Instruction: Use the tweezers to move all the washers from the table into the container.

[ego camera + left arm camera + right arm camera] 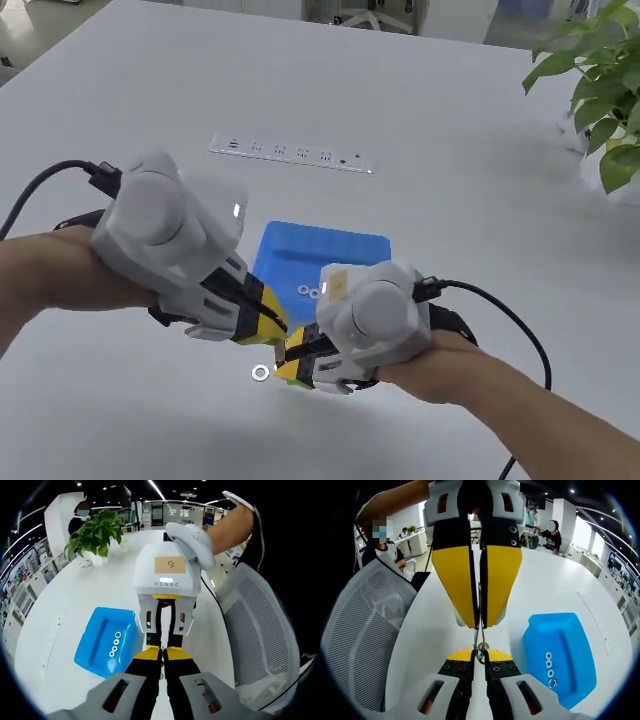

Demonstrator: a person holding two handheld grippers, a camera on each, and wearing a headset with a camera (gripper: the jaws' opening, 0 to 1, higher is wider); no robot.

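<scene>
The tweezers (480,630) run between two tools meeting tip to tip at the container's (340,250) near edge. The left tool (162,652) is clenched on them. The right tool (480,656) closely flanks their rounded end; whether it pinches, I cannot tell. One washer (261,373) lies loose just off the container's near left side, beside the tips. Four washers (308,291) sit inside the container. Bare white surface (450,180) spreads beyond the container, with a power strip (290,153) past its far edge and a plant (600,90) further right.

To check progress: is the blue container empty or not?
Not empty: the blue container holds washers, four in a row in the right gripper view.
</scene>
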